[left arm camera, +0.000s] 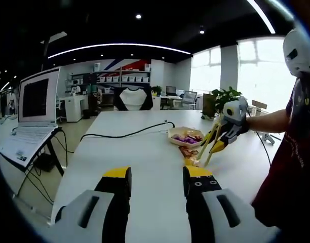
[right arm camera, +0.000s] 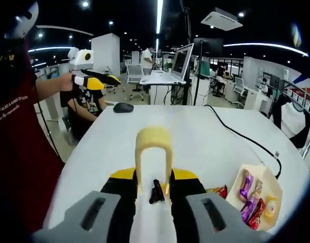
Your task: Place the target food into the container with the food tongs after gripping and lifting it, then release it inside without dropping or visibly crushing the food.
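the right gripper (left arm camera: 219,140) is clamped on the pale yellow food tongs (right arm camera: 154,152), its jaws pressing the two arms just below the looped hinge, and in the left gripper view the tong tips reach down to a wrapped snack (left arm camera: 189,152) lying on the white table (left arm camera: 140,167) just beside the container (left arm camera: 185,135), on the side nearer the left gripper. the container already holds several wrapped sweets (right arm camera: 251,195), purple and red. the left gripper (left arm camera: 156,188) hovers well back from the container with its jaws apart and nothing between them. the step in hand looks like taking hold of the snack by the container. to do it well, the tips should straddle the wrapper across its middle, close only until it stops slipping, then lift straight up before swinging over the container's rim. squeezing harder risks crushing it; a grip near one end risks it tipping out. whether the tips already pinch it i cannot tell.
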